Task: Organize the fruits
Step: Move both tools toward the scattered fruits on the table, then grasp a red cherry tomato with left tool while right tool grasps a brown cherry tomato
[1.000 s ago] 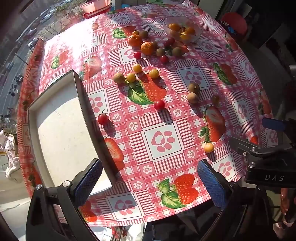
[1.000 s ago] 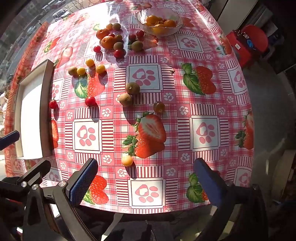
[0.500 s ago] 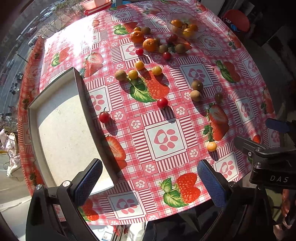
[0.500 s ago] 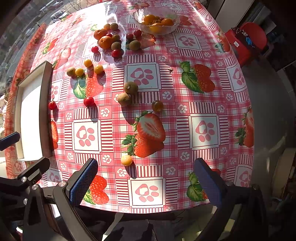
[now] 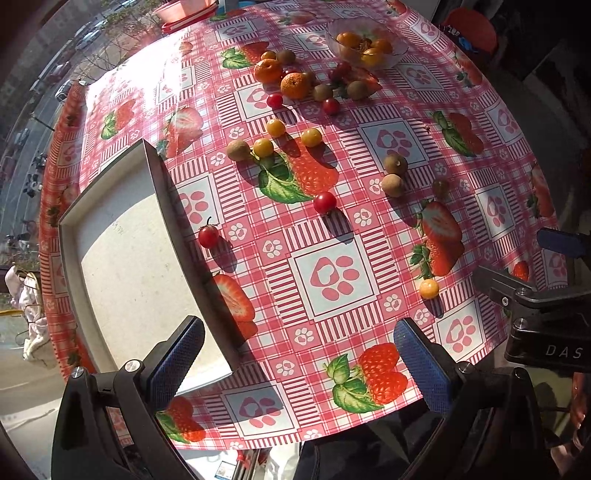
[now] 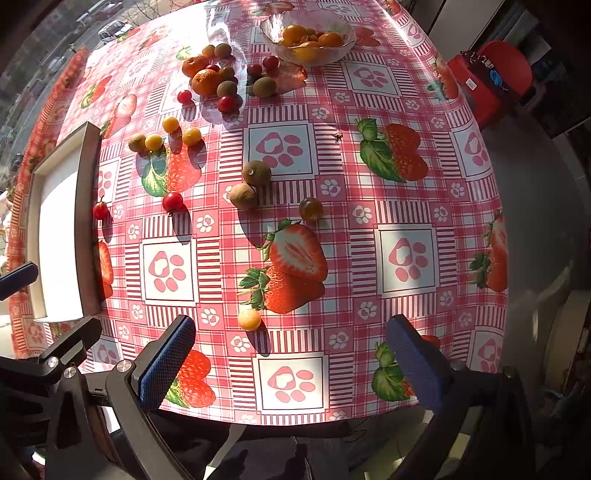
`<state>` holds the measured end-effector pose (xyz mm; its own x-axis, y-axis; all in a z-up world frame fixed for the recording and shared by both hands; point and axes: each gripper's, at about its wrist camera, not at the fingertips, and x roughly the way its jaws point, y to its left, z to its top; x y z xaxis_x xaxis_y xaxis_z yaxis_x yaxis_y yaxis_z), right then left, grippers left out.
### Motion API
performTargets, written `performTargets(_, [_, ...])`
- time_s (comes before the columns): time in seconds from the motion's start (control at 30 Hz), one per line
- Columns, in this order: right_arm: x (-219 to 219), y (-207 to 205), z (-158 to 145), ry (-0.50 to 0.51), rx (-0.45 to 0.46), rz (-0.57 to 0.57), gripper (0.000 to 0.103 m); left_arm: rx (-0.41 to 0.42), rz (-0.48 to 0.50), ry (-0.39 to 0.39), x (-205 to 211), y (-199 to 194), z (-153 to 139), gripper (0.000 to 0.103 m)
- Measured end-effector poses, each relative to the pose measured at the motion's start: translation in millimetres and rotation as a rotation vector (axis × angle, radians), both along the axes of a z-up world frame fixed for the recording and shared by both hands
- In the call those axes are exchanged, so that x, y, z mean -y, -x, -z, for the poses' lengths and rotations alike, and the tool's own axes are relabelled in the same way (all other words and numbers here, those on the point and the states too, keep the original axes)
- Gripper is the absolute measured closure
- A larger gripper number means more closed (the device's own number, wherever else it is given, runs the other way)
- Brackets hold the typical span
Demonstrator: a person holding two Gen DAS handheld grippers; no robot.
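Note:
Several small fruits lie loose on the red checked tablecloth (image 5: 325, 273): a red cherry tomato (image 5: 208, 236) beside the tray, another red one (image 5: 324, 202), a yellow one (image 5: 429, 288) nearest the front edge, which also shows in the right wrist view (image 6: 249, 319), two brown kiwis (image 6: 256, 172), and oranges (image 5: 294, 85) further back. A glass bowl (image 6: 341, 46) holds orange fruits. A shallow metal tray (image 5: 162, 177) stands at the left. My left gripper (image 5: 295, 362) and right gripper (image 6: 288, 363) are both open and empty above the table's front edge.
A red stool (image 6: 495, 77) stands on the floor to the right of the table. A pink dish (image 5: 181, 9) sits at the far edge. The table's front edge lies just under both grippers. The right gripper's body (image 5: 546, 317) shows at the right of the left wrist view.
Both grippers have moved slightly forward over the table, so the fruits sit a little lower and nearer in view. Both stay open. No fruit has moved.

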<state>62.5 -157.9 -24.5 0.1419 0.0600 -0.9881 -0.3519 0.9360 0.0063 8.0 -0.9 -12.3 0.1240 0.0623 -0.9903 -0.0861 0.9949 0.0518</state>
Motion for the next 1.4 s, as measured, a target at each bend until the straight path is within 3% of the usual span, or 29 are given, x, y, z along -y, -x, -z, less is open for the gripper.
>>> performTargets(0.43, [9.1, -6.4, 14.7, -0.025, -0.083, 0.031, 0.000, -0.047, -0.027, 0.005, -2.9, -2.5, 21.2, 0.000])
performTargets(0.63, [10.3, -14.4, 23.7, -0.049, -0.081, 0.045, 0.000, -0.042, -0.021, -0.007, -4.4, -13.5, 30.2, 0.000])
performTargets(1.17, [22.6, -66.4, 69.2, -0.092, -0.083, 0.091, 0.003, 0.064, 0.030, -0.046, 3.3, -78.6, 72.4, 0.000])
performTargets(1.2, [21.2, -72.0, 70.3, -0.093, -0.073, 0.088, 0.003, 0.067, 0.032, -0.041, 4.4, -80.6, 75.3, 0.001])
performTargets(1.27, [17.6, -81.2, 72.8, -0.091, -0.064, 0.079, 0.004, 0.049, 0.036, -0.041, 5.7, -85.5, 83.3, 0.019])
performTargets(1.4, [10.5, -91.6, 83.6, -0.078, -0.071, 0.056, 0.021, 0.021, 0.013, -0.026, 3.0, -90.0, 96.4, 0.021])
